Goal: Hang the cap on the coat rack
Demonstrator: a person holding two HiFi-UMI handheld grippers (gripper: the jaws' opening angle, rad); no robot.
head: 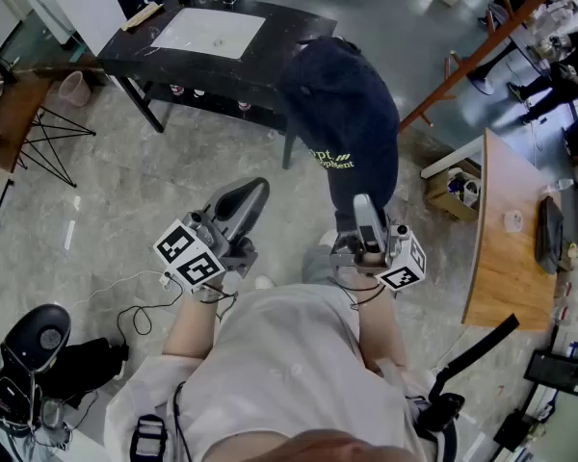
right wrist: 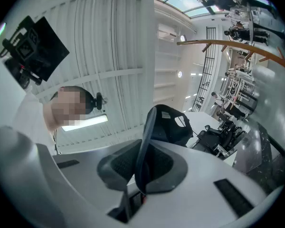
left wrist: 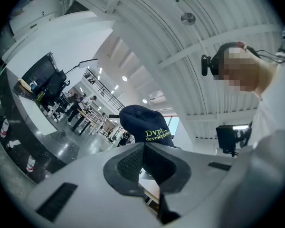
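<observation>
A dark navy cap [head: 347,114] with yellow-green print hangs in the air ahead of me, brim downward. My right gripper [head: 366,221] is shut on the brim; in the right gripper view the brim [right wrist: 146,127] stands edge-on between the pads, with the cap's inside [right wrist: 173,122] beyond my right gripper [right wrist: 142,148]. My left gripper [head: 239,205] is to the left of the cap, shut and empty. From my left gripper [left wrist: 143,148] the cap [left wrist: 145,125] shows just past the tips. A brown wooden pole [head: 482,51] with a short peg slants at the upper right, and also shows as the pole [right wrist: 237,46].
A black table [head: 299,22] with a white sheet stands behind the cap. A wooden desk [head: 506,239] and a cardboard box [head: 453,191] are on the right. Cables [head: 135,306] and black equipment [head: 39,345] lie at lower left. A pink bin [head: 74,87] is at far left.
</observation>
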